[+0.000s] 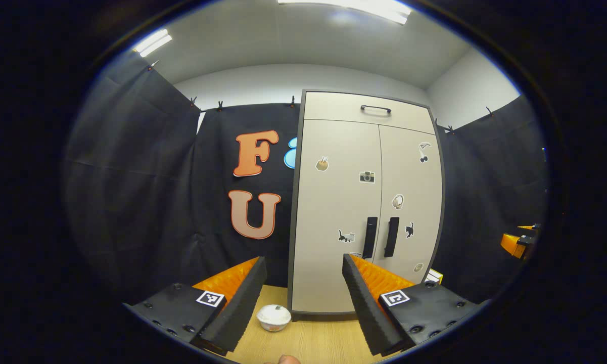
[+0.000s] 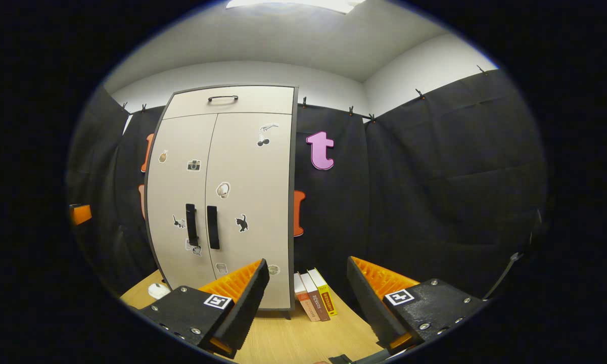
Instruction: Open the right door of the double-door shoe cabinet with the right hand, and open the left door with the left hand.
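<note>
Both doors of the cabinet ahead remain closed (handles untouched); your left gripper and right gripper are wide open, empty, well short of it.

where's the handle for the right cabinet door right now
In the right gripper view, the right door handle is a black vertical bar at the shoe cabinet doors' centre seam, beside the left door handle, left of the cat sticker.

white bowl, 3 books, wooden table
</note>
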`<state>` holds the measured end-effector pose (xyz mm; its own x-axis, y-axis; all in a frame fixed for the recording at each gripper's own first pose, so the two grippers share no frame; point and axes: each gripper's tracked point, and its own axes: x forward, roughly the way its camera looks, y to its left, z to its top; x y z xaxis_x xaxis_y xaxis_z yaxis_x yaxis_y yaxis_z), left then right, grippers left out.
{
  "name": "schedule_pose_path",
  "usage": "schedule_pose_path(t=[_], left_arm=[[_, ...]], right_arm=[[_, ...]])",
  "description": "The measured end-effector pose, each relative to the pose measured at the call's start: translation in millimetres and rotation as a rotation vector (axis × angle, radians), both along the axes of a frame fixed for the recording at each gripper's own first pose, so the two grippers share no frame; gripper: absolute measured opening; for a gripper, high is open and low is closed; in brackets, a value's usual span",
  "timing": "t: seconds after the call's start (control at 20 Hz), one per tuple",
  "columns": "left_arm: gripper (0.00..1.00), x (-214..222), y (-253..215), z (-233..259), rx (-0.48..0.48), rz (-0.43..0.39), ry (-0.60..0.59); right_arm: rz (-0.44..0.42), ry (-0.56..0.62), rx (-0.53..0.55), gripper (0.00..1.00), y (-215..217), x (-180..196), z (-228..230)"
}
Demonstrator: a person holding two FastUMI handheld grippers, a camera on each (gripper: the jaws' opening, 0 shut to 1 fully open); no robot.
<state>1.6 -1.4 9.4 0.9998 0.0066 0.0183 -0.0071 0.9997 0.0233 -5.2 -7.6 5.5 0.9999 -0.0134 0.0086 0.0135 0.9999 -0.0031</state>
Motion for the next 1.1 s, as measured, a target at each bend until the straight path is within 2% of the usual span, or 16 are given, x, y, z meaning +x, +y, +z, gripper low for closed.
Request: schedule_pose_path(t=[0.35,0.5,0.65,1.1], left_arm=[[0.95,-1,0,-2,0.013,0.006,0.0],[0.98,-1,5,-2,0.023,0.012,-0.003],[0.96,0,10,-5,-0.004,0.009,0.007],[0.97,1,46,-2,-0.036,0.057,-0.009]], right_arm=[[0.003,0.003,-0.01,0.94,5,2,-1],[0.017,0.008,0.006,0.94,17,9,-2],[0.064,-0.004,0.05,0.94,44,18,6],[0.221,0.002,0.032,0.94,155,61,15]])
